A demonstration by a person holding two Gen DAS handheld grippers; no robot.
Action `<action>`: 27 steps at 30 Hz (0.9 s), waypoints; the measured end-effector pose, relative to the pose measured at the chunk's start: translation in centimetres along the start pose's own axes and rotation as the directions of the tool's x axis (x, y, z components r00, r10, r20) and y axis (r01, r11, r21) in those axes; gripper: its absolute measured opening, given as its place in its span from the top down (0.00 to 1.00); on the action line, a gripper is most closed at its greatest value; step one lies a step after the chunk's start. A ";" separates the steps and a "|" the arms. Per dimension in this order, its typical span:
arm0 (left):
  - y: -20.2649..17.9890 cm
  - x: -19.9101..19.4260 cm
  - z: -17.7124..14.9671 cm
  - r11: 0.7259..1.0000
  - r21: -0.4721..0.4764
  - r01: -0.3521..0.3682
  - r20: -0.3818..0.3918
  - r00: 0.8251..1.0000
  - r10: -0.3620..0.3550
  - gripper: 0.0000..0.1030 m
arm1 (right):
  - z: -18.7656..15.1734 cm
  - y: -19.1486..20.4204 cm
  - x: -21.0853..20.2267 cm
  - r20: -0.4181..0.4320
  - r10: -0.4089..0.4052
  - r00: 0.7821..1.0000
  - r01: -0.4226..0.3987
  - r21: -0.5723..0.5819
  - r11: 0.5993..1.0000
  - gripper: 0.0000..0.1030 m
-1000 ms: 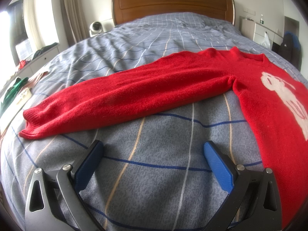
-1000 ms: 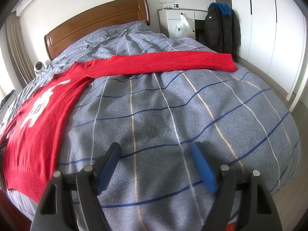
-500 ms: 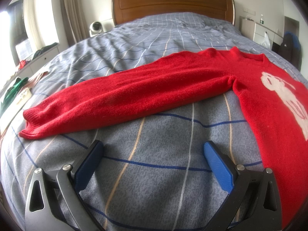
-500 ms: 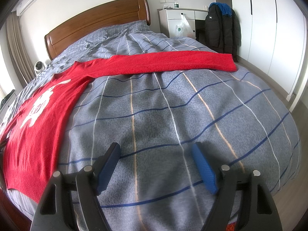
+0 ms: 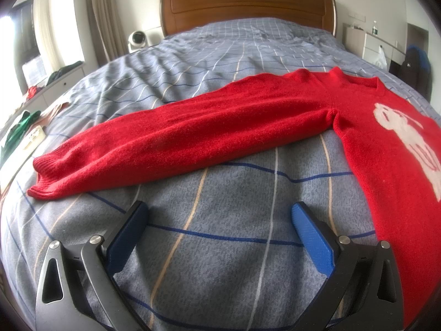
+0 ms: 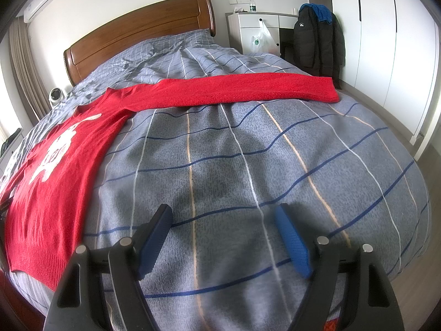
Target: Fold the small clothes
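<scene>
Red sweater (image 5: pixel 386 143) spread flat, front up, on the grey plaid bedspread (image 5: pixel 220 242) — both sleeves stretched straight out to the sides, white graphic on the chest. Left gripper (image 5: pixel 219 215) over bare bedspread, blue pads wide apart, nothing between them; left sleeve (image 5: pixel 179 143) lying crosswise just beyond the fingertips, cuff off to the left, sweater body running down the right edge of that view. Not touching the knit. Right gripper (image 6: pixel 223 218) likewise spread open and empty above the bedspread; right sleeve (image 6: pixel 234 89) well ahead of it, cuff near the bed's right edge, sweater body off to its left. Wooden headboard (image 6: pixel 137 35) behind, black jacket (image 6: pixel 317 41) hanging by the white wardrobe (image 6: pixel 386 41).
</scene>
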State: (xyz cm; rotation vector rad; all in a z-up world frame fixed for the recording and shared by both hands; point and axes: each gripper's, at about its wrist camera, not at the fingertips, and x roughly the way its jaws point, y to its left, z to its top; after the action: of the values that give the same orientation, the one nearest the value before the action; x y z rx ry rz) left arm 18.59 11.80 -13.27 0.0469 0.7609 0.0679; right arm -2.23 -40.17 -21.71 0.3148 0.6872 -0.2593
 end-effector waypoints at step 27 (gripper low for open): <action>0.0 0.1 0.0 1.000 -0.001 0.000 0.000 1.000 0.000 0.00 | -0.2 0.2 0.2 0.001 0.007 1.000 -0.007 0.006 1.000 0.25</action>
State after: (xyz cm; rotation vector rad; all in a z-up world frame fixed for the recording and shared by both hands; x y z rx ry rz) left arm 18.62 11.81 -13.32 0.0461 0.7610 0.0681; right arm -2.09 -39.98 -21.96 0.3232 0.6839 -0.2546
